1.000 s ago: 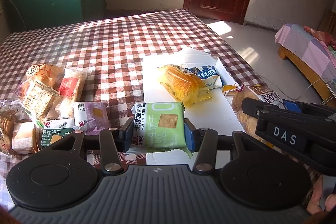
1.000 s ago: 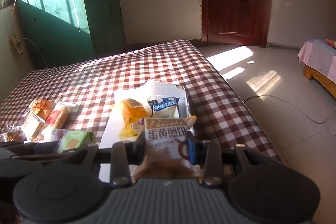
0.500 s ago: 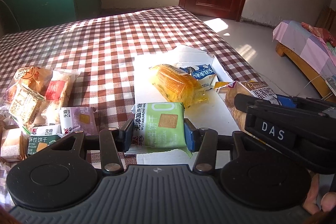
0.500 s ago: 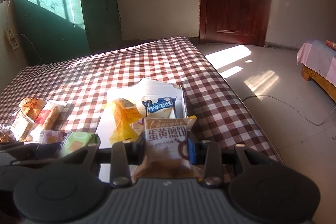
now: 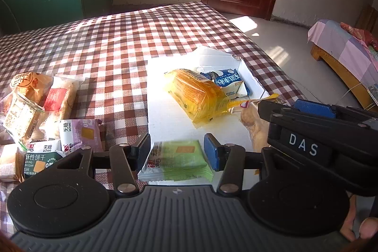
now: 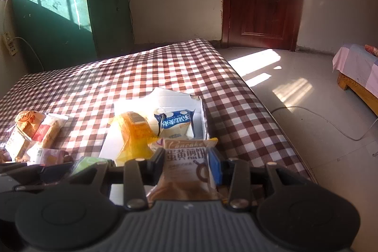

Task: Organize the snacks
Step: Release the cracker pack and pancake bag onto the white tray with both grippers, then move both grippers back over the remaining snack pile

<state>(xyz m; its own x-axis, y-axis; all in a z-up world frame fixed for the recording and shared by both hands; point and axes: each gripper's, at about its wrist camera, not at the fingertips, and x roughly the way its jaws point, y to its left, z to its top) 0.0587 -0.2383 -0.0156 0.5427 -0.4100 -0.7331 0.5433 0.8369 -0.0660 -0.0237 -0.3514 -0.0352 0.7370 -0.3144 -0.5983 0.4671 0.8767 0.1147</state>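
Note:
My left gripper (image 5: 176, 141) hangs over the near end of a white cardboard tray (image 5: 165, 124). A green biscuit packet (image 5: 177, 159) sits blurred and tipped flat between its jaws, with small gaps to both pads. My right gripper (image 6: 186, 152) is beside it on the right, over the tray's right edge. Its jaws are opening, and a brown pancake packet (image 6: 184, 169) sags blurred between them. A yellow cake packet (image 5: 196, 96) and a blue-and-white packet (image 5: 229, 83) lie in the tray.
Several loose snack packets are piled at the left on the red-checked cloth (image 5: 118, 51), among them a purple packet (image 5: 80, 133) and a dark green one (image 5: 40, 157). The cloth's right edge drops to the floor. A person's fingers (image 5: 363, 228) show bottom right.
The green packet stood upright in the left jaws and now lies tipped flat and lower. The pancake packet has slipped down in the right jaws. The left gripper has edged toward the tray.

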